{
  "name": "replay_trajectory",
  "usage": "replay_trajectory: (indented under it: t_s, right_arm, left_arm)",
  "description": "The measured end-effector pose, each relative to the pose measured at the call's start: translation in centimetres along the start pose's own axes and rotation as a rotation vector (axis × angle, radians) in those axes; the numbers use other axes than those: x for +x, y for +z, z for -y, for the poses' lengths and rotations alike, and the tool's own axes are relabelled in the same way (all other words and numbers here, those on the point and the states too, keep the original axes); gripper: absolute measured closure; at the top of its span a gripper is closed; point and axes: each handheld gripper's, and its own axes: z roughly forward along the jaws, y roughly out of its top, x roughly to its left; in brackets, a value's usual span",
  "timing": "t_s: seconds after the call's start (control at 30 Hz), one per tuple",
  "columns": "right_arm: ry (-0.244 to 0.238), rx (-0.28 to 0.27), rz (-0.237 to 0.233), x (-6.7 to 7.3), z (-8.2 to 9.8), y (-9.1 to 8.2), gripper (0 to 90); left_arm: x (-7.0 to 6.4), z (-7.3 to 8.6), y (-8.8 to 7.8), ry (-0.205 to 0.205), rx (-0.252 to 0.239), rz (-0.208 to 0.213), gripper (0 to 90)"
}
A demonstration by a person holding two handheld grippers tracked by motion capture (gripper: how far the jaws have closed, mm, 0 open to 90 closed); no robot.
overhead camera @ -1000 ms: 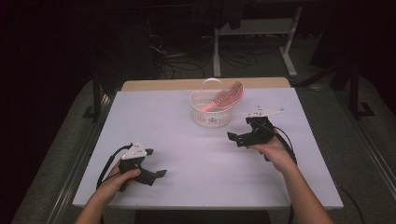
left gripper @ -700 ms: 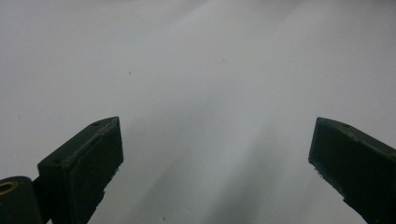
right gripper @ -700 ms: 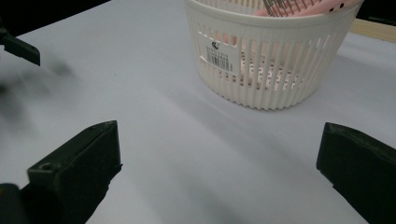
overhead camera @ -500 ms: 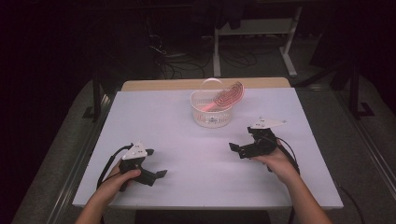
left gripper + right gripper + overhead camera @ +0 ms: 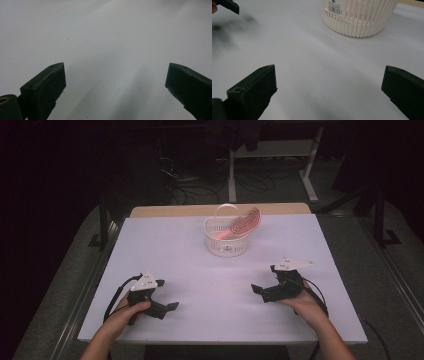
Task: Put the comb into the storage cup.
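high view: white basket (image 5: 227, 239) near the far edge of the tabletop (image 5: 200, 320), a pink ribbed piece (image 5: 243, 224) leaning inside, tilted over its rim. left gripper (image 5: 169, 307) and right gripper (image 5: 256, 289) low by the near edge, jaws wide apart, holding nothing, well apart from the basket. risk: clipping the light basket on approach, tipping or sliding it; jostling the leaning piece out.

The high view is dim and dark beyond the table (image 5: 165, 250), whose white top is evenly lit from above, without glare. In both gripper views the near jaws are soft-focused, and faint blurred shadows lie on the tabletop.
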Motion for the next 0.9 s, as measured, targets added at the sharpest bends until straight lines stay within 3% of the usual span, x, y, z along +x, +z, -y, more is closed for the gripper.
replay_trajectory:
  t_s: [0.53,0.9]
  right_arm:
    - [-0.021,0.038,0.005,0.0,2.9,-1.5,0.0]
    - [-0.024,0.057,-0.003,0.0,3.5,-1.7,0.0]
  left_arm:
    - [0.0,-0.1,-0.1,0.004,0.000,0.000,3.1]
    - [0.0,0.0,0.0,0.001,0.003,0.001,3.1]
